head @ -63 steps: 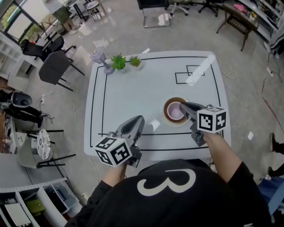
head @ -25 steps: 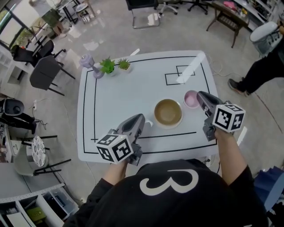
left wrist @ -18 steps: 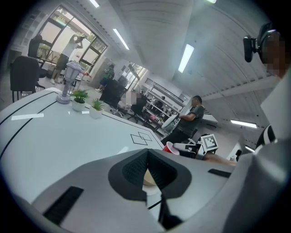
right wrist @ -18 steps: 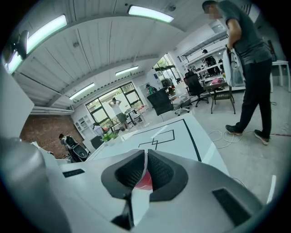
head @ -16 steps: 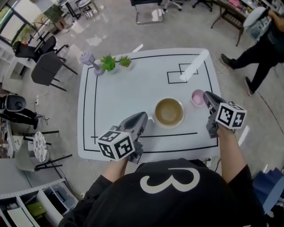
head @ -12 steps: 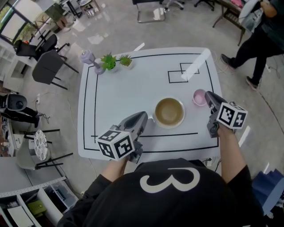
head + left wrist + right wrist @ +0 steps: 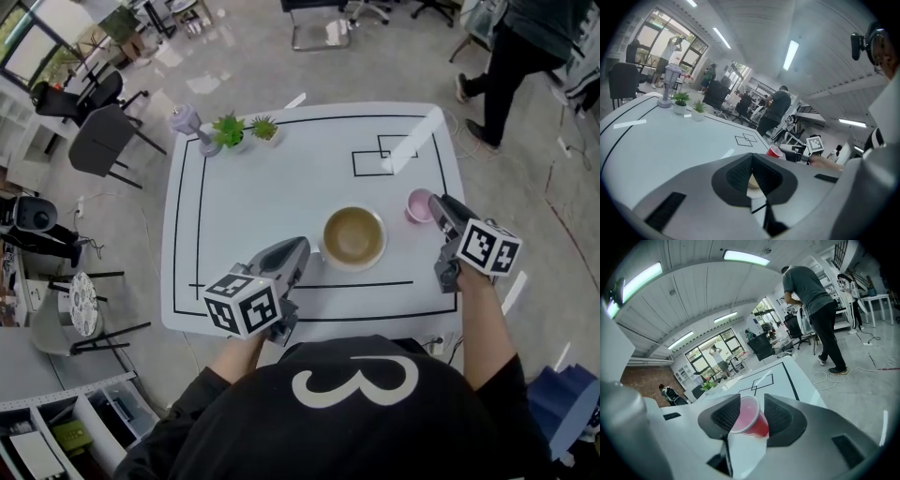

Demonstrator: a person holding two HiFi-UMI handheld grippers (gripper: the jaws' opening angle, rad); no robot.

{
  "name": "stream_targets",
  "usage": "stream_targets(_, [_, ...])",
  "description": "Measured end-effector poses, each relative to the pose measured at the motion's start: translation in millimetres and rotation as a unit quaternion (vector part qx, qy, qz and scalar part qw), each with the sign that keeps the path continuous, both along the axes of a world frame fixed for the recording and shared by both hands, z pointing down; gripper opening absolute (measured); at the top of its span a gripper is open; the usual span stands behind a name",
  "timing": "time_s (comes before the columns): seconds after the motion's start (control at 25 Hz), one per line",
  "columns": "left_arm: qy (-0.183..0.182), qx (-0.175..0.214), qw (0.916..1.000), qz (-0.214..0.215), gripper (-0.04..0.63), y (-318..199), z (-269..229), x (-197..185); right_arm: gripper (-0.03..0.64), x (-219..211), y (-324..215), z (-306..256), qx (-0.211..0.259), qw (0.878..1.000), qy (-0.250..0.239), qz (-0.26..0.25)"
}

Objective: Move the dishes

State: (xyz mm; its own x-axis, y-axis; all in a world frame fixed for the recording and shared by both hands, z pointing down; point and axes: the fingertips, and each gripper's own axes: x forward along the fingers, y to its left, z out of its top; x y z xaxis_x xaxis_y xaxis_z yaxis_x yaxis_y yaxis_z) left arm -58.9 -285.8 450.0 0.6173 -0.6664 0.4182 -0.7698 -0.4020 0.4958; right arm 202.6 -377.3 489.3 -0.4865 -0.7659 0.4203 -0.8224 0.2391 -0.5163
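The fingers of the right gripper pinch the red cup at the counter's 3 o'clock edge, beside the bowl, probably to set it down there. The left gripper waits with its fingers pressed together and empty.

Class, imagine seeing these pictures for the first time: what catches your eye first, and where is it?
The red cup pinched between the right tool's jaws, near the white table's right edge. Next, the tan bowl standing alone mid-table, with the left tool closed and empty beside it.
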Motion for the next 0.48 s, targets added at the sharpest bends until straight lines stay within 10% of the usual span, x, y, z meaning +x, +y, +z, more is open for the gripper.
stream_targets(0.48, [0.004, 0.004, 1.0, -0.005, 0.002, 13.7, -5.0, -1.3, 0.207, -47.5, 42.2, -46.5, 0.04, 0.997, -0.011, -0.071])
